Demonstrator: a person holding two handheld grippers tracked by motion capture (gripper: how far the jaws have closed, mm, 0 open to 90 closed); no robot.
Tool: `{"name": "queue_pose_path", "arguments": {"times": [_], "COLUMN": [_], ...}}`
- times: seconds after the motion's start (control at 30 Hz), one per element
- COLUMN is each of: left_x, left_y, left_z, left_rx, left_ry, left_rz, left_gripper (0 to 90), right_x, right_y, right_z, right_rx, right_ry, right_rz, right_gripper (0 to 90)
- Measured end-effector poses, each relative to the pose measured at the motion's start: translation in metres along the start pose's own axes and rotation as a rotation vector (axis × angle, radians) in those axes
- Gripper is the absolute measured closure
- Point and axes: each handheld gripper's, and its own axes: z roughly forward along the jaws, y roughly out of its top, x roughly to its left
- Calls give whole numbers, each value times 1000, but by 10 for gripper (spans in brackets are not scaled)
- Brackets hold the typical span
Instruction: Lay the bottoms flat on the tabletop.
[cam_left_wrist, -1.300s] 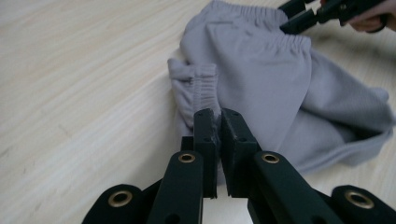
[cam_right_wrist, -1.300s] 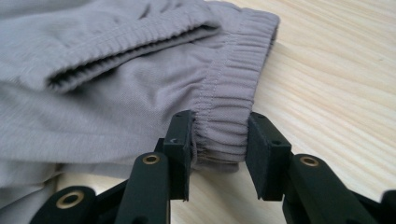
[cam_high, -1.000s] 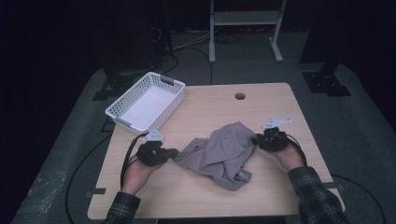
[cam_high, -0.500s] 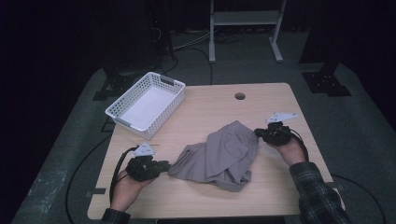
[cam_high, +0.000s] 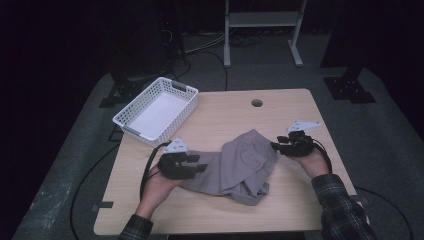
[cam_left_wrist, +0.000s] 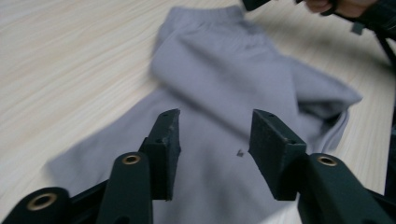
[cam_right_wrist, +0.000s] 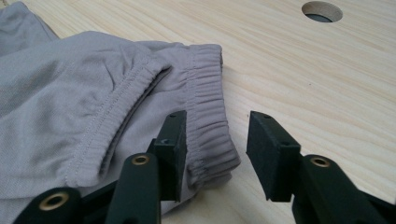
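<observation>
Shorts (cam_high: 240, 167) lie rumpled on the bench (cam_high: 300, 107); both tools, left (cam_high: 196, 164) and right (cam_high: 276, 146), have just been opening, gripping nothing. Regrip the waistband (cam_right_wrist: 208, 121) squarely.

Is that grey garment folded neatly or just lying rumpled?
Rumpled: the grey garment lies in a loose, creased heap on the table, its elastic waistband bent over.

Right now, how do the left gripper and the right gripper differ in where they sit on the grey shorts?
The left gripper hovers over the plain fabric end of the grey shorts; the right gripper sits at the elastic waistband edge. Fabric lies under the whole gap of the left gripper; the waistband corner reaches only partway into the right gripper's. Shared: both have just been opening, pads apart, pinching nothing.
</observation>
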Motion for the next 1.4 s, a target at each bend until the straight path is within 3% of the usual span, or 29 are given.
{"name": "queue_pose_path", "arguments": {"times": [0.27, 0.37, 0.6, 0.7, 0.8, 0.87, 0.9, 1.13, 1.4], "left_x": [-14, -16, -14, -15, -14, -13, -12, -8, -1], "left_y": [31, 35, 34, 30, 28, 27, 27, 30, 33], "left_z": [57, 74, 109, 118, 124, 125, 125, 107, 67], "left_rx": [28, 49, 103, 146, 177, 179, 180, 143, 60], "left_ry": [-87, -104, -132, -127, -120, -123, -126, -122, -77], "left_rz": [54, 67, 55, 74, 97, 95, 91, 81, 63], "left_gripper": [478, 475, 479, 575, 771, 883, 892, 900, 900], "right_x": [-2, -3, -3, -3, -3, -3, -3, -3, -2], "right_y": [-5, -6, -7, -8, -8, -8, -8, -9, -9], "right_z": [0, 0, 1, 1, 1, 1, 1, 0, 1], "right_rx": [6, 11, 13, 15, 15, 16, 16, 18, 23], "right_ry": [-15, -17, -20, -22, -22, -23, -23, -30, -34], "right_rz": [4, 4, 2, -1, 0, -1, -1, -2, -10], "right_gripper": [421, 405, 389, 389, 389, 389, 390, 390, 389]}}
